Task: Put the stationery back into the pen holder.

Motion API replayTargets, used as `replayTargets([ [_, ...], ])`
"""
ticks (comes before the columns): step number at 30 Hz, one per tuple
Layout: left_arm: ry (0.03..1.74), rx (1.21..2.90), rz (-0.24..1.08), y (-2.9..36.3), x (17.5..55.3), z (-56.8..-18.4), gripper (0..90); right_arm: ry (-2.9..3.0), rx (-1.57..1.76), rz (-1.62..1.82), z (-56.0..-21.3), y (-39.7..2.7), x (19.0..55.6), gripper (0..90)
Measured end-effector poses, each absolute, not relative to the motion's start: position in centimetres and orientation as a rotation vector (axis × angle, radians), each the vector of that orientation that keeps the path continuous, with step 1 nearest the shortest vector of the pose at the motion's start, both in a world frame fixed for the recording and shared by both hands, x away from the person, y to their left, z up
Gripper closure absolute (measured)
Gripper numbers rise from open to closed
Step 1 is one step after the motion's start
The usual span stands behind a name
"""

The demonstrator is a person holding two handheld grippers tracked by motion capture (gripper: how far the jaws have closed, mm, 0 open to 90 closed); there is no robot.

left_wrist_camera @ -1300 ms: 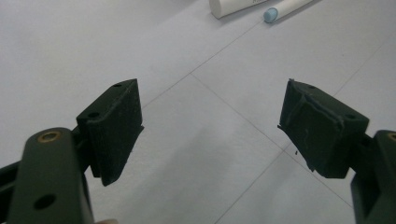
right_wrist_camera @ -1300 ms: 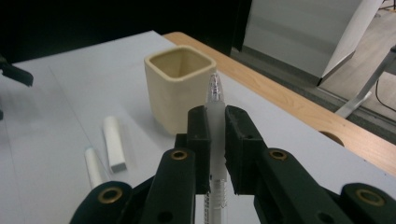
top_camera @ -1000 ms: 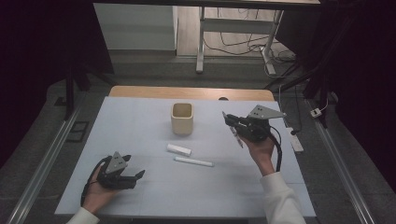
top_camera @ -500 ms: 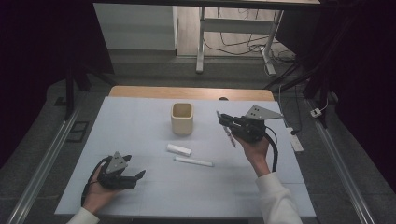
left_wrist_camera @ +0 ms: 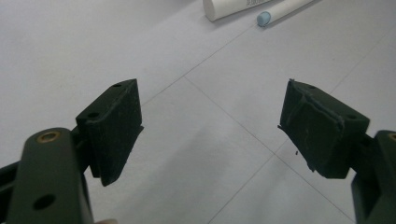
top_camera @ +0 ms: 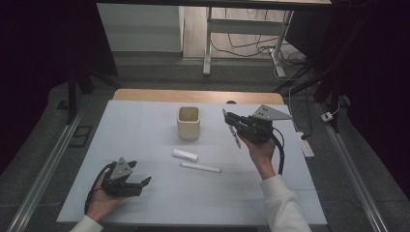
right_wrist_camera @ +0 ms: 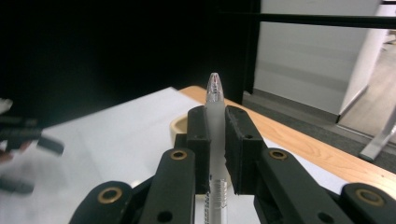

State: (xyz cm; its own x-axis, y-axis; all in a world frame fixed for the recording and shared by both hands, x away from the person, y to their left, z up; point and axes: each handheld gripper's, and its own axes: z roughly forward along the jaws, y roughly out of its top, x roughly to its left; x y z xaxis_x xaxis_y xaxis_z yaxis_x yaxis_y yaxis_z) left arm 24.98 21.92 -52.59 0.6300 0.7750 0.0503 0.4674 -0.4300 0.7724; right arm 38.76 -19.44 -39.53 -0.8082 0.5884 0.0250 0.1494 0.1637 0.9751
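Pen (right_wrist_camera: 215, 116) clamped in right tongs (right_wrist_camera: 215, 140), tip clear.

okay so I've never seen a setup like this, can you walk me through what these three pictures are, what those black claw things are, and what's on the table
A person sits at a table with a light sheet on it and holds a hand tool in each hand. Each tool is a black gripper with two jaws that pinch.

The wide picture comes from a camera above the table. The other two come from small cameras riding on the grippers, looking out along their jaws.

The right gripper is lifted above the table and clamped on a pen, near a beige cup. The left gripper rests low near the table's front edge, jaws wide apart and holding nothing.

Two items lie on the sheet: a short white tube and a thinner white pen-like stick beside it.
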Motion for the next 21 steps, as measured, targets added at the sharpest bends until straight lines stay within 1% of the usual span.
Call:
replayTargets([
  [8, 0.975, 2.093, 0.523, 22.1, 25.0, -52.7, 21.0, 2.020, 0.769, 1.783, -38.6, -18.5, 40.1, 79.8],
  [21, 0.970, 2.097, 0.523, 22.1, 25.0, -52.7, 20.9, 1.997, 0.767, 1.806, -38.3, -16.6, 41.3, 79.8],
])
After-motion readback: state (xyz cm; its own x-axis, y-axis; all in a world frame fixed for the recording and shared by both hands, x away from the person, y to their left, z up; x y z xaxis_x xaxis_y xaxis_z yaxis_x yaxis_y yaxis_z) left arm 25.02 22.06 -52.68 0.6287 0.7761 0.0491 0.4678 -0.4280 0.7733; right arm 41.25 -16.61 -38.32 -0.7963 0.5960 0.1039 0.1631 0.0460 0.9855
